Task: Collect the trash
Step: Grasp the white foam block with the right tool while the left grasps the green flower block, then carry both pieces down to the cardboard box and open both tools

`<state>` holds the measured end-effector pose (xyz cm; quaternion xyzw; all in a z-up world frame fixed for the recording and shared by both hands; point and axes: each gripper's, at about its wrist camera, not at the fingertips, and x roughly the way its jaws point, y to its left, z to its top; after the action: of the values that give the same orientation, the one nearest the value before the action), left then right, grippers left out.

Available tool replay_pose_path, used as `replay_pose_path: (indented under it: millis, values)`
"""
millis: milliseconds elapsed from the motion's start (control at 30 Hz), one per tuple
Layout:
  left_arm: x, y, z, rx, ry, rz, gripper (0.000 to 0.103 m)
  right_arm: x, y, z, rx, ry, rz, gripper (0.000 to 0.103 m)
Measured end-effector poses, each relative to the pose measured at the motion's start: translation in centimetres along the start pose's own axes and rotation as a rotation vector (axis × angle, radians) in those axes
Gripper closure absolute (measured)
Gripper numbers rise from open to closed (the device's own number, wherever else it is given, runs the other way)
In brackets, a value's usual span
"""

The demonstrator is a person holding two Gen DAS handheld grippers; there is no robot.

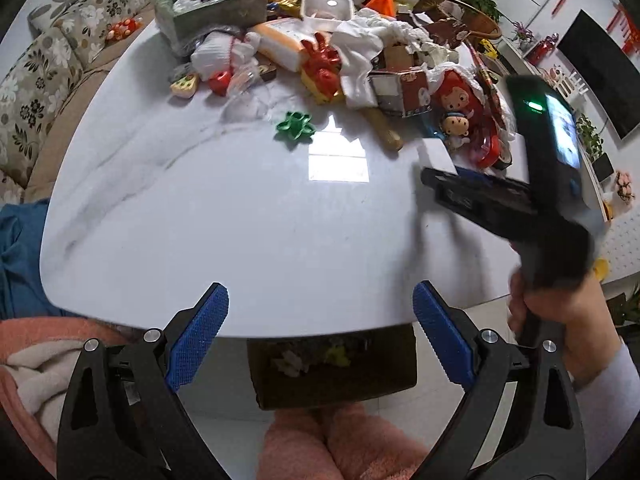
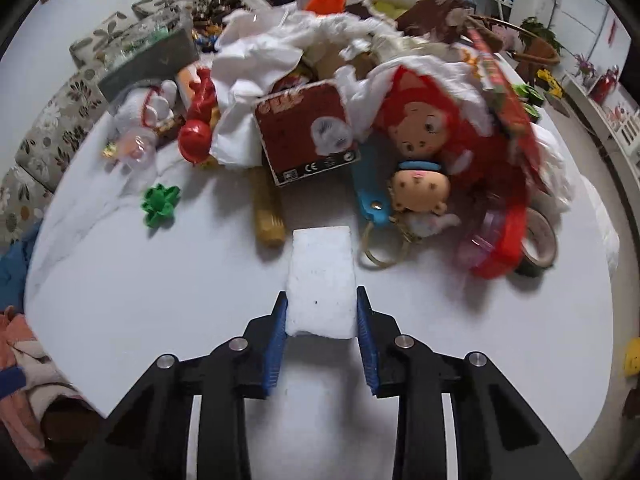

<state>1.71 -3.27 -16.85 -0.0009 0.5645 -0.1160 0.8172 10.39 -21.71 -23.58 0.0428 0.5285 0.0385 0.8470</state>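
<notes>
My right gripper (image 2: 322, 312) is shut on a white foam block (image 2: 322, 280), which juts forward over the white table (image 2: 160, 300). The left wrist view shows the same gripper (image 1: 444, 178) at the right with the foam block (image 1: 436, 156) in it. My left gripper (image 1: 320, 304) is open and empty over the table's near edge (image 1: 240, 240). A pile of clutter lies at the table's far side: crumpled white paper (image 2: 260, 60), a red-brown carton (image 2: 308, 132), a red-haired doll (image 2: 424, 132) and a keychain figure (image 2: 420, 196).
A cardboard box (image 1: 332, 368) with scraps in it stands on the floor under the table's near edge. A green flower-shaped piece (image 2: 160, 204), a wooden handle (image 2: 268, 216), a tape roll (image 2: 538, 244) and a red ornament (image 2: 196, 136) lie near the pile. A floral sofa (image 1: 36, 80) stands at the left.
</notes>
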Motion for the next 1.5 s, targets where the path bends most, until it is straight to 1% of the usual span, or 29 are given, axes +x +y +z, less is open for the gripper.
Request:
replay_pose_path:
  millis: [100,167,233,300,367,433,467,533,567,600,667,700,733,833,967,1067,1167,1233,1300,1367,1467,1500]
  values:
    - [0.1,-0.5,0.8,0.019,-0.015,0.005,0.012,-3.4,-1.7,-1.2,0.059,-0.047,0.041,0.071]
    - [0.5,-0.8,1.7,0.021,-0.026,-0.005,0.012,-6.2,-2.7,-2.4,0.083,-0.091,0.052,0.071]
    - [1.5,-0.7,2.9,0.019,-0.058,-0.016,0.012,-8.5,-3.2,-3.6,0.108,-0.115,0.072,0.070]
    - [3.5,-0.2,4.5,-0.002,-0.069,-0.040,0.012,-10.2,-3.9,-4.8,0.139,-0.128,0.093,0.070]
    - [5.2,0.4,6.0,-0.029,-0.081,-0.060,0.012,-11.4,-3.9,-5.7,0.163,-0.135,0.101,0.070]
    - [6.7,1.3,7.7,-0.056,-0.121,-0.064,0.012,-12.2,-4.2,-6.6,0.185,-0.134,0.108,0.070]
    - [7.4,1.7,8.4,-0.065,-0.127,-0.063,0.012,-12.4,-4.0,-6.9,0.189,-0.136,0.109,0.069]
    - [9.3,2.3,10.0,-0.077,-0.109,-0.008,0.013,-12.5,-4.0,-7.4,0.199,-0.133,0.114,0.069]
    - [10.0,2.5,10.6,-0.079,-0.100,0.020,0.022,-12.4,-4.0,-7.7,0.205,-0.131,0.122,0.069]
    - [11.0,2.7,11.4,-0.085,-0.083,0.034,0.035,-12.5,-4.0,-7.9,0.207,-0.130,0.124,0.069]
    - [12.6,2.9,12.3,-0.091,-0.038,0.031,0.050,-13.0,-3.9,-8.5,0.209,-0.129,0.127,0.069]
    - [12.3,2.5,12.7,-0.069,-0.062,0.059,0.059,-13.1,-3.8,-8.6,0.209,-0.125,0.129,0.069]
    - [12.4,2.2,13.0,-0.052,-0.051,0.059,0.065,-13.1,-3.6,-8.7,0.207,-0.122,0.133,0.069]
    - [11.8,1.4,13.2,-0.029,-0.053,0.079,0.065,-13.3,-2.9,-8.8,0.189,-0.121,0.136,0.069]
    - [10.3,0.8,12.2,-0.012,-0.041,0.071,0.066,-13.4,-2.2,-8.5,0.172,-0.124,0.142,0.069]
    - [7.5,0.4,11.1,0.009,-0.064,0.050,0.066,-13.4,-1.7,-8.3,0.152,-0.121,0.148,0.069]
    - [3.1,0.2,9.4,0.039,-0.115,0.021,0.066,-13.5,-0.9,-8.4,0.120,-0.115,0.145,0.069]
    - [0.2,0.1,7.5,0.068,-0.135,0.007,0.066,-13.6,-0.4,-8.8,0.099,-0.099,0.151,0.069]
    - [-2.3,0.4,5.0,0.082,-0.132,-0.015,0.066,-13.6,0.2,-9.6,0.079,-0.078,0.160,0.069]
    - [-2.9,0.9,1.7,0.091,-0.124,-0.032,0.066,-13.6,0.8,-10.8,0.058,-0.041,0.171,0.069]
    - [-2.6,0.8,-3.1,0.120,-0.071,-0.037,0.065,-13.0,1.8,-13.1,0.025,0.024,0.177,0.069]
    - [-2.6,1.0,-5.6,0.126,-0.039,-0.050,0.065,-12.7,2.2,-14.2,0.010,0.052,0.172,0.069]
